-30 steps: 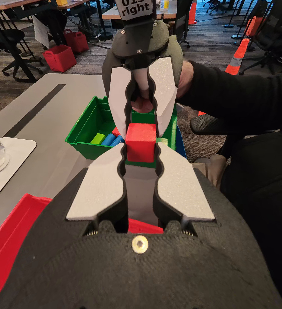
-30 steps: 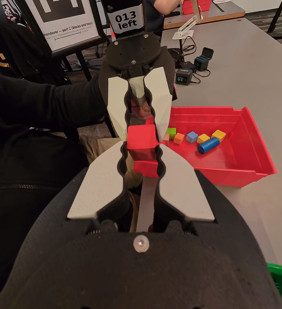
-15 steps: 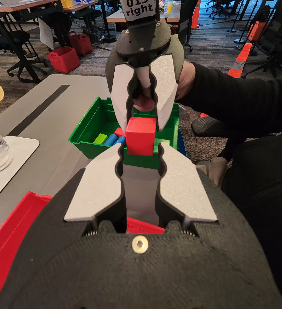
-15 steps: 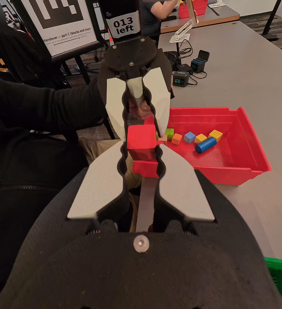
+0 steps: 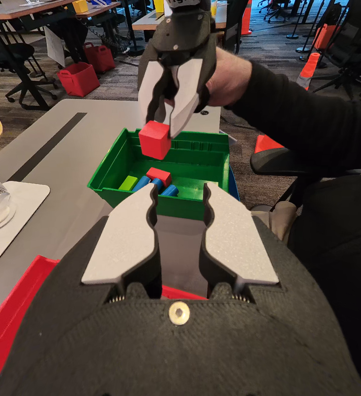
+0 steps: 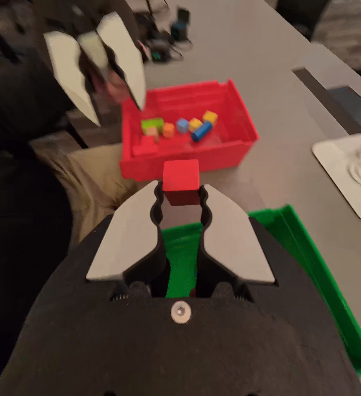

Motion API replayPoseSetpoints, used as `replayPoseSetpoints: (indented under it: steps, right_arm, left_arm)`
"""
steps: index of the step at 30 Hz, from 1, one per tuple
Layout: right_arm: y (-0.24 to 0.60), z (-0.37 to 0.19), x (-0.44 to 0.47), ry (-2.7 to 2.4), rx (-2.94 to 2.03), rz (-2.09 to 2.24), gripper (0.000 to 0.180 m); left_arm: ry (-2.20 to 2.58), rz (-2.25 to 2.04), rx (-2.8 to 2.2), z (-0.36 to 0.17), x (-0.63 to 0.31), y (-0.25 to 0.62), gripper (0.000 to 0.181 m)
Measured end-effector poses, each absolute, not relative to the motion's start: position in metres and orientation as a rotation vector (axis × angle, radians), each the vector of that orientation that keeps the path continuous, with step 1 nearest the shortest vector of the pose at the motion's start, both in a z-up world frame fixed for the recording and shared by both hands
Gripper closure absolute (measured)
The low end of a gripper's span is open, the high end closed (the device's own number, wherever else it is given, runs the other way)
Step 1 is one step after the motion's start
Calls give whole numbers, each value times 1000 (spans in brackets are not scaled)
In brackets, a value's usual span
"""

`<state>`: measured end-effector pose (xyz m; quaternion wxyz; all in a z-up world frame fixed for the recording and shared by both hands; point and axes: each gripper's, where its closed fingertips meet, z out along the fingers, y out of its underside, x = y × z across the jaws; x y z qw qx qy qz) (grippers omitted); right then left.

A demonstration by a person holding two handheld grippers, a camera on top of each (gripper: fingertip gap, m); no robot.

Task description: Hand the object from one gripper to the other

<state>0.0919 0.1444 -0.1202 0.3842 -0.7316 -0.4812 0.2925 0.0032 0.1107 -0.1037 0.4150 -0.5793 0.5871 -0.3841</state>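
Grey table (image 5: 72,150), green bin (image 5: 196,205) below; right claw (image 6: 180,187) pinching red cube (image 6: 180,182); left claw (image 5: 178,190) spread, apart from cube

Two black grippers with pale grey fingers: the left gripper (image 5: 178,188) at lower centre, the right gripper (image 5: 159,128) at upper centre. Two plastic bins: one green bin (image 5: 209,205) mid-frame, one red bin (image 6: 245,120) in the upper middle of the right wrist view. One red wooden cube (image 5: 154,139) sits between the right fingertips. The green bin shows one small red block (image 5: 158,174), one lime block (image 5: 128,182) and three blue cylinders (image 5: 169,190). Two orange traffic cones (image 5: 308,68) stand at upper right.
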Motion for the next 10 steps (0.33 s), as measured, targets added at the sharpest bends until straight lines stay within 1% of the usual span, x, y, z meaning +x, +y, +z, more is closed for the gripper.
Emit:
replayPoseSetpoints:
  steps: [5, 10]
  right_arm:
    - [160, -175, 159, -1238, -2183, 324, 147]
    - [143, -232, 194, -1379, -2451, 153, 147]
  left_arm:
    - [1504, -895, -1486, -111, 3, 120, 139]
    - [1549, -786, -1548, -126, -3, 132, 135]
